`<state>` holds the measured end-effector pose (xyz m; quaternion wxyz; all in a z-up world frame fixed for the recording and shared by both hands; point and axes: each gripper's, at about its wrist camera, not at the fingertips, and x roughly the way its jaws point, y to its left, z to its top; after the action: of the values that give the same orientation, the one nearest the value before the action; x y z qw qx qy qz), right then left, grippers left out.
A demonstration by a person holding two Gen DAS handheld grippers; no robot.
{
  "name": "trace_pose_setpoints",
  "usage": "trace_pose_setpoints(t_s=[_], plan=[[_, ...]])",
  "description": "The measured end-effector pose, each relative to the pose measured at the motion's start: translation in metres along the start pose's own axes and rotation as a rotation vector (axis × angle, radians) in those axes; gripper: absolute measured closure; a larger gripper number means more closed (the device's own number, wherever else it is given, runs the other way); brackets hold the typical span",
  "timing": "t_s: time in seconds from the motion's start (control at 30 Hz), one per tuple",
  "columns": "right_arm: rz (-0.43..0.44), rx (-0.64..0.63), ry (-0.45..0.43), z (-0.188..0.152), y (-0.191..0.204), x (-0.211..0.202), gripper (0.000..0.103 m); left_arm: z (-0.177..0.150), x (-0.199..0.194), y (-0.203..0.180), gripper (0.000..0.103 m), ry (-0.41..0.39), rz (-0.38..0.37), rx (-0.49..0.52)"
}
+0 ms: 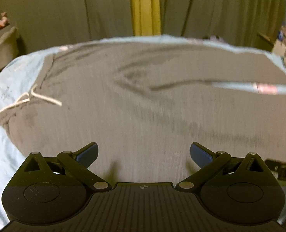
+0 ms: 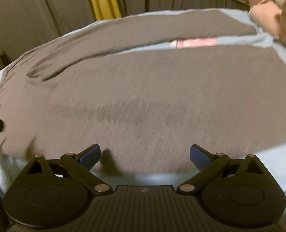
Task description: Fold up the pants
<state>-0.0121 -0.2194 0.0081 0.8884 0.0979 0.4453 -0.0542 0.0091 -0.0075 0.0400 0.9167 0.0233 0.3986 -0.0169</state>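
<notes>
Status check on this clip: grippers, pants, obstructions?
Left gripper open, right gripper open, both empty. Grey pants spread flat on light blue sheet, unfolded. Plush toy beside far leg.

Light blue bedsheet (image 1: 11, 71), grey curtains (image 1: 55, 9), yellow curtain strip (image 1: 144, 7), plush toys (image 2: 274, 15)

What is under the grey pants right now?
The grey fabric pants lie spread flat on a light blue bed sheet, which shows around their edges and between the two legs, with a pink printed patch there. Whatever lies beneath the cloth itself is covered.
</notes>
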Motion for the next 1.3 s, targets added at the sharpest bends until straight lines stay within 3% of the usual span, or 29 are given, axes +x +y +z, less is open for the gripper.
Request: trace_pose_setpoints(t_s=[0.1, 0.23, 0.37, 0.4, 0.43, 0.57, 0.63, 0.7, 0.77, 0.83, 1.03, 1.13, 1.17, 1.2, 1.23, 1.3], plan=[[-0.011, 0.045, 0.053, 0.018, -0.013, 0.021, 0.004, 0.021, 0.011, -0.004, 0.0, -0.044, 0.034, -0.024], [-0.018, 0.078, 0.1, 0.029, -0.021, 0.039, 0.004, 0.043, 0.051, -0.003, 0.0, -0.042, 0.088, -0.043], [-0.042, -0.093, 0.276, 0.046, -0.007, 0.049, 0.004, 0.043, 0.082, 0.016, 0.0, -0.069, 0.111, -0.138], [-0.019, -0.092, 0.342, 0.062, -0.009, 0.052, 0.004, 0.044, 0.089, 0.02, 0.0, -0.069, 0.106, -0.162], [0.006, -0.06, 0.35, 0.079, -0.014, 0.053, 0.004, 0.044, 0.095, 0.022, 0.0, -0.075, 0.108, -0.181], [0.033, 0.1, 0.112, 0.198, -0.043, 0.065, 0.005, 0.045, 0.12, 0.022, 0.0, -0.06, 0.205, -0.186], [0.012, 0.188, 0.038, 0.256, -0.057, 0.091, 0.009, 0.043, 0.139, 0.018, 0.0, 0.006, 0.245, -0.175], [-0.024, 0.29, 0.004, 0.301, -0.069, 0.124, 0.022, 0.037, 0.156, 0.014, 0.0, 0.048, 0.279, -0.158], [-0.034, 0.379, 0.001, 0.338, -0.08, 0.159, 0.034, 0.033, 0.157, 0.005, 0.0, -0.017, 0.313, -0.115], [-0.081, 0.436, 0.012, 0.367, -0.087, 0.195, 0.038, 0.029, 0.162, -0.001, 0.0, -0.07, 0.342, -0.086], [-0.198, 0.484, 0.025, 0.399, -0.086, 0.261, 0.04, 0.022, 0.17, -0.016, 0.0, -0.14, 0.418, -0.046], [-0.245, 0.526, 0.022, 0.4, -0.092, 0.28, 0.049, 0.019, 0.17, -0.02, 0.0, -0.155, 0.435, -0.038], [-0.256, 0.527, -0.008, 0.398, -0.093, 0.28, 0.066, 0.019, 0.171, -0.021, 0.0, -0.158, 0.44, -0.034], [-0.305, 0.509, -0.013, 0.396, -0.093, 0.28, 0.095, 0.018, 0.173, -0.023, 0.0, -0.162, 0.444, -0.031], [-0.336, 0.489, -0.016, 0.392, -0.094, 0.279, 0.097, 0.02, 0.173, -0.025, 0.0, -0.165, 0.447, -0.028], [-0.269, 0.464, -0.043, 0.385, -0.102, 0.27, 0.101, 0.02, 0.173, -0.026, 0.0, -0.169, 0.451, -0.026]])
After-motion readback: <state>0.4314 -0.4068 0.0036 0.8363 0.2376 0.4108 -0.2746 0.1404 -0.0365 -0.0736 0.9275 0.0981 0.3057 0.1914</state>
